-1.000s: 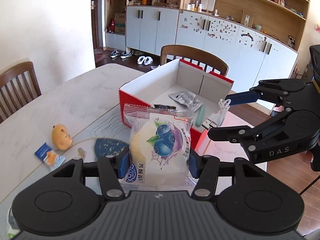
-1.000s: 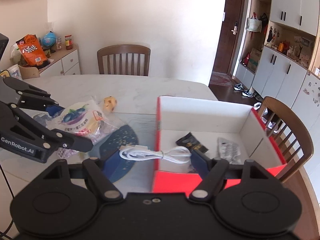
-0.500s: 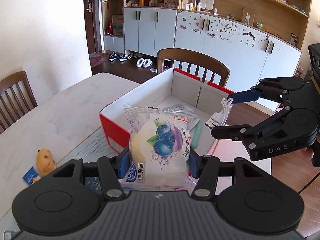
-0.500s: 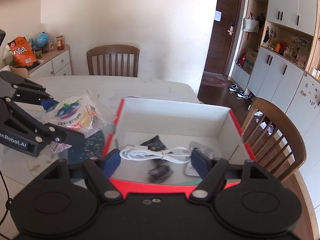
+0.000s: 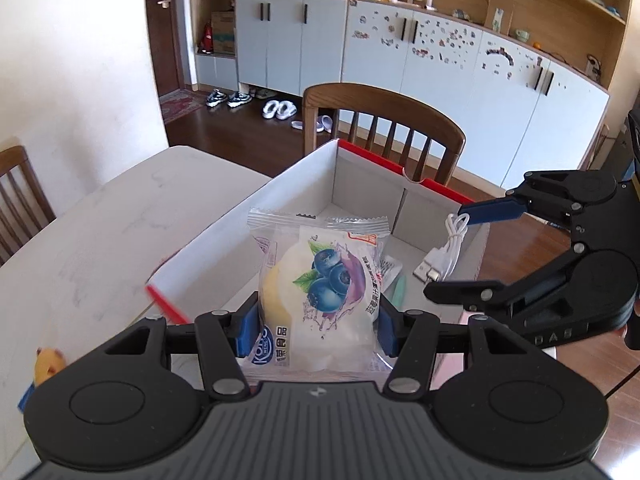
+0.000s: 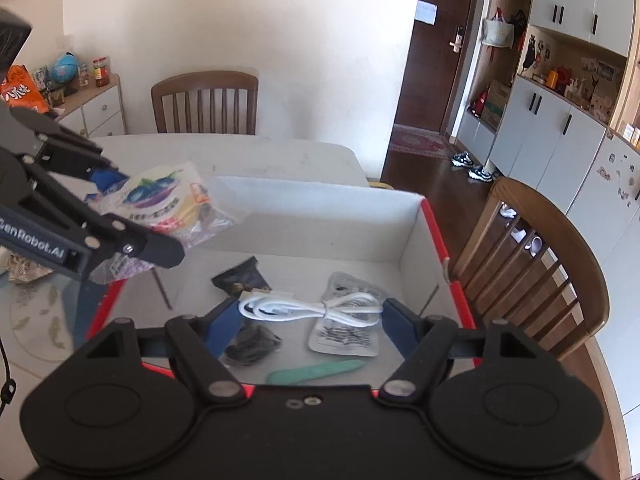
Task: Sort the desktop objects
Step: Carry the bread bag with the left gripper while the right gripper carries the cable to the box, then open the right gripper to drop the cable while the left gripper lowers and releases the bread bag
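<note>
The left gripper point(image 5: 318, 330) clamps a blueberry snack bag point(image 5: 320, 292) by its lower sides, blue pads pressed into the wrapper, above the near-left wall of the red-and-white box point(image 5: 240, 232). The bag stands upright, long axis pointing away from the gripper, crimped end farthest out. A blue round logo and Chinese characters show; I cannot read them. The right gripper point(image 6: 310, 314), above the box's near-right part, holds a coiled white USB cable point(image 6: 308, 308) stretched crosswise between its pads. "DAS" marks its side; "GenRobot.AI" marks the left one. On the box floor lie a black packet point(image 6: 240, 278), a silver pouch point(image 6: 348, 336) and a green strip point(image 6: 316, 370).
</note>
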`<move>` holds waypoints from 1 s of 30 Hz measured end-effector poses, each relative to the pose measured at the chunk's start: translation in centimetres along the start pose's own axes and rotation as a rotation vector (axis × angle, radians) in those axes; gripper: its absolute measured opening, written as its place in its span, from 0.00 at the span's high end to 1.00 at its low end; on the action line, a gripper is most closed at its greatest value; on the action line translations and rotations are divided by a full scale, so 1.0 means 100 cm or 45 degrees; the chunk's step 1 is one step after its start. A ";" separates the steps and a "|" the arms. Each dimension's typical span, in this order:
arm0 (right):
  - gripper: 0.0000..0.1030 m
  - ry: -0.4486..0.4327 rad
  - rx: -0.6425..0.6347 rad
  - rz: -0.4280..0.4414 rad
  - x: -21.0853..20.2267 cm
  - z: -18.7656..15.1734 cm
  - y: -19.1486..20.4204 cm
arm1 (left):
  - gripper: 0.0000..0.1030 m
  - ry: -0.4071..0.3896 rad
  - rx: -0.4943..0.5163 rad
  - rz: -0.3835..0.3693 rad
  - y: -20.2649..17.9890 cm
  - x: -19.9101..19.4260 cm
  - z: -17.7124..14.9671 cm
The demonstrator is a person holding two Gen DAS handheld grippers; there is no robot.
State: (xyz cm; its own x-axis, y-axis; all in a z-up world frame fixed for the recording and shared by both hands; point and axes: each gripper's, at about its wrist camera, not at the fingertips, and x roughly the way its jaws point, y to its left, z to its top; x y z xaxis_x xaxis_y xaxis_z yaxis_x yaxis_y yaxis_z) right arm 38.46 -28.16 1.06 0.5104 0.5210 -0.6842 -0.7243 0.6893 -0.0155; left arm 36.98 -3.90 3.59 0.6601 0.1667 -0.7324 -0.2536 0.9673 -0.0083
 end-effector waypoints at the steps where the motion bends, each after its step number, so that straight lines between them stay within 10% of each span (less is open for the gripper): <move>1: 0.25 0.009 0.002 0.004 0.003 0.000 -0.003 | 0.46 0.009 0.007 -0.004 -0.002 0.006 0.004; 30: 0.26 0.259 -0.076 0.072 0.081 -0.009 -0.031 | 0.46 0.337 0.187 -0.027 -0.013 0.152 0.051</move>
State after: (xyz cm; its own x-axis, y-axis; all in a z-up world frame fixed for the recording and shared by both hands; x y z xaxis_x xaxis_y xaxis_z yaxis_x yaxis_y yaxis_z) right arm 44.43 -26.55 -5.12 0.3688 0.4413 -0.8181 -0.7781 0.6280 -0.0120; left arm 50.93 -1.66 -4.10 0.4522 0.1089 -0.8852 -0.1240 0.9906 0.0585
